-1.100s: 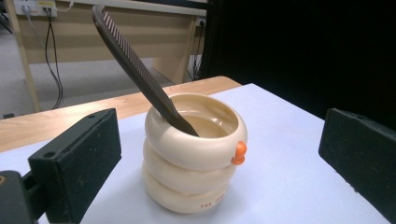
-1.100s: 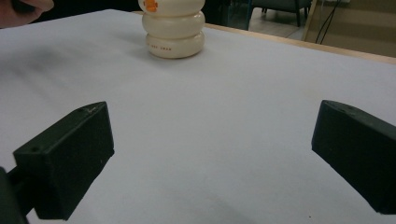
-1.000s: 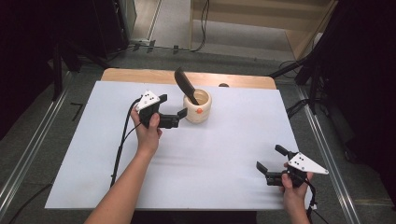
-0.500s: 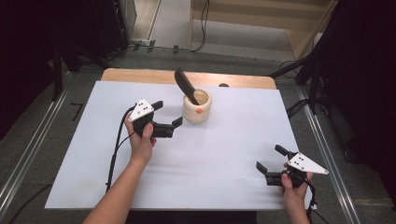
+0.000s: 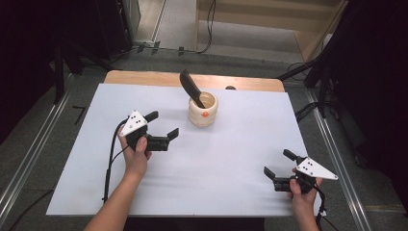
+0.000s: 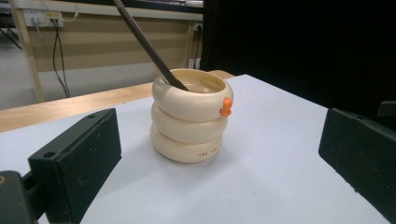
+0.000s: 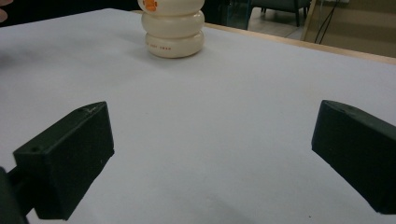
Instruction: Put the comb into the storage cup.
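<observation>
Jaws spread wide on the left gripper (image 5: 163, 124), nothing between them, aimed at the cream holder (image 5: 203, 110) from just short of it. Same deal on the right gripper (image 5: 278, 162): jaws released, empty, parked near the front right of the white counter (image 5: 240, 144), well apart from the holder. Holder upright toward the back middle, dark spatula (image 5: 190, 88) leaning out of it.

Lab: floor rails (image 5: 29, 159), trailing cables (image 5: 210, 24)
</observation>
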